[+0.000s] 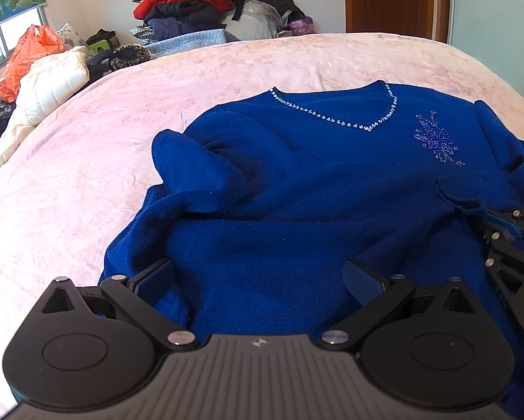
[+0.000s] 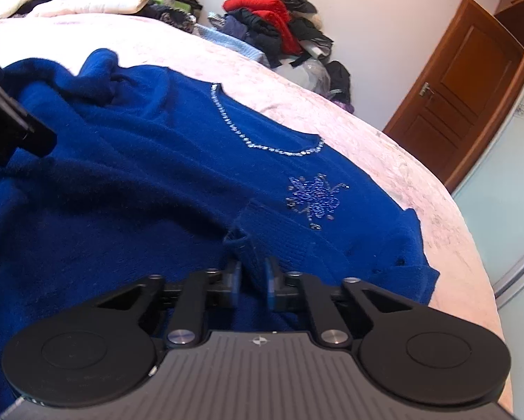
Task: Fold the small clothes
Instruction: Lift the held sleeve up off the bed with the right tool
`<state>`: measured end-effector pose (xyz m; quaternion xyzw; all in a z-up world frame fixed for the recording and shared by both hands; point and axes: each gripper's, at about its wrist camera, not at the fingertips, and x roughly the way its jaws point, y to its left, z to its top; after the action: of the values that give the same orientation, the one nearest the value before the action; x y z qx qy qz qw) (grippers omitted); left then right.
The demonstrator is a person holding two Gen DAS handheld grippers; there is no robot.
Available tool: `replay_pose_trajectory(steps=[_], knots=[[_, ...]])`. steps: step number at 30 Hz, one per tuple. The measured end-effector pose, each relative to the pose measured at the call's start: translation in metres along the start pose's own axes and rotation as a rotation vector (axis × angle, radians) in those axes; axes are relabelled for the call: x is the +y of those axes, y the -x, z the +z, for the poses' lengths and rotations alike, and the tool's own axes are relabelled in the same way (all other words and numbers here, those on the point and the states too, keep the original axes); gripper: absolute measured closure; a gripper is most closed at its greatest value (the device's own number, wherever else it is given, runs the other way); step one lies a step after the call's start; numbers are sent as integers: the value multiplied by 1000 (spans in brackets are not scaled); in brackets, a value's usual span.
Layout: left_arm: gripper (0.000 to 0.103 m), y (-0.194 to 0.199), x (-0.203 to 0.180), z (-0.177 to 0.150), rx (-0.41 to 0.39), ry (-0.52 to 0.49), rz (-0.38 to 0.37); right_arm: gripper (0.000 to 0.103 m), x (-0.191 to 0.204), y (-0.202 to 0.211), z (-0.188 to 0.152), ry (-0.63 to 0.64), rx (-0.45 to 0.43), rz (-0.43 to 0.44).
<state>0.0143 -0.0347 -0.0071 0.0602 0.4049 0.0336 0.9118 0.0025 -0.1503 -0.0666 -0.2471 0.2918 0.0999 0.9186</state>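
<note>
Left tongs (image 1: 258,280) wide over sweater (image 1: 314,175) | right tongs (image 2: 252,280) pinching sleeve cuff (image 2: 247,241) | lay the cuff flat across the chest, then release.

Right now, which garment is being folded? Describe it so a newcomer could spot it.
On the pink bed lies one spread-out blue sweater, apart from the clothes pile by the wall. Its rhinestone neckline and beaded flower mark it; the right gripper pinches its cuff.
</note>
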Motion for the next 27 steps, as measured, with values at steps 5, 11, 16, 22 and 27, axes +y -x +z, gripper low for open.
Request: replay_pose_trajectory(steps=[5,11,16,22,27], knots=[[0,-1,0,1,-5,-17,4,99,-23,5,-2,-162,-35,65],[0,-5,19,7,-47,-4,55,98,-96,15,-8,-588,-105,264],[0,-16,66,12,-41,84,119,97,-152,22,-23,-843,-167,353],[0,-24,121,4,-27,189,134,97,-193,25,-41,-1038,-246,401],[0,-24,126,-5,-42,168,87,96,-217,22,-51,-1118,-276,358]])
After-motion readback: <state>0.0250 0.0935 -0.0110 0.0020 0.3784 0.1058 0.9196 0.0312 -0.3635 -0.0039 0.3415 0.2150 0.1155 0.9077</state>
